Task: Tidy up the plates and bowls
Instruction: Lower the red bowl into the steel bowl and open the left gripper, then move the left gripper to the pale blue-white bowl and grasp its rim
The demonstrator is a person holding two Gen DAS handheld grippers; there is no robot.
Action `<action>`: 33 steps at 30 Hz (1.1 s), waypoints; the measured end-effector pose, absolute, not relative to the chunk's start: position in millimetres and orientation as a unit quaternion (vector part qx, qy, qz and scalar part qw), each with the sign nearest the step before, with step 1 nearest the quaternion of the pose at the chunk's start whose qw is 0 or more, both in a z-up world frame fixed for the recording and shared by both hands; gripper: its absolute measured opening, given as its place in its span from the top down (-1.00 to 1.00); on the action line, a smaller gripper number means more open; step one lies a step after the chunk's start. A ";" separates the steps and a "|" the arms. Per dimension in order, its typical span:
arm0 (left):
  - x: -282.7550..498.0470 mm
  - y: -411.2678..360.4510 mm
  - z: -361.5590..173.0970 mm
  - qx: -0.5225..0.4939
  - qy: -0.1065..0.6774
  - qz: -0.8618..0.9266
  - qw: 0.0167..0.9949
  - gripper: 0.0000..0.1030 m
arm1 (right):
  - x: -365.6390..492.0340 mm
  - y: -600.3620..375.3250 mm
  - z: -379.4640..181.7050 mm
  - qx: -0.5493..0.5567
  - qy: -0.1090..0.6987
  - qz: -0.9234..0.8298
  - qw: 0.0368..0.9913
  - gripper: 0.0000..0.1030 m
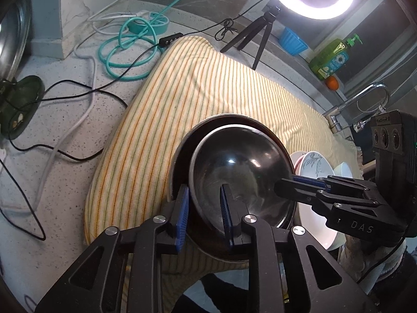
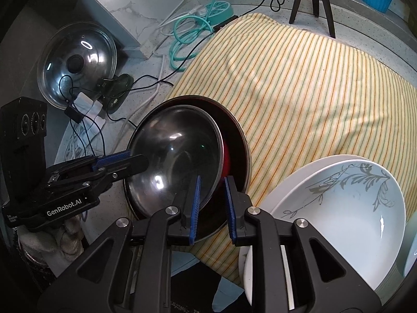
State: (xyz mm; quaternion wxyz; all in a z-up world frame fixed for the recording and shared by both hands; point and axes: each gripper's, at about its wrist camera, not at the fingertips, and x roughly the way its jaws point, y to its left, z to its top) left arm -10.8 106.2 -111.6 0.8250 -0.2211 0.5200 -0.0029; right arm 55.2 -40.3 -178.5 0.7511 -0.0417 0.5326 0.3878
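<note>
Bowl sits right between both grippers: left gripper and right gripper each straddle its rim, half open.

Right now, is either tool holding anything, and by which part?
Both straddle the rim of the shiny steel bowl nested in a dark pan: left tool near edge, right tool opposite edge. Whether they are clamped tight cannot be told.
</note>
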 end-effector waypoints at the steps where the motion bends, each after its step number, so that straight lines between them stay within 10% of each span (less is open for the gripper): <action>1: -10.7 105.1 -110.4 -0.218 0.519 -0.003 0.827 0.53 | 55.1 -41.0 -177.9 -0.038 0.532 0.391 0.750 0.46; 9: -10.7 104.0 -103.9 -0.217 0.515 -0.001 0.829 0.32 | 52.7 -46.6 -163.2 -0.018 0.513 0.411 0.754 -0.20; 24: -1.8 86.9 -66.6 -0.214 0.473 -0.013 0.854 0.10 | 54.9 -111.2 -125.5 0.028 0.473 0.392 0.789 -0.24; 33: 16.3 34.1 -56.9 -0.176 0.463 -0.046 0.868 -0.15 | 64.0 -189.8 -114.5 0.043 0.454 0.330 0.826 -0.62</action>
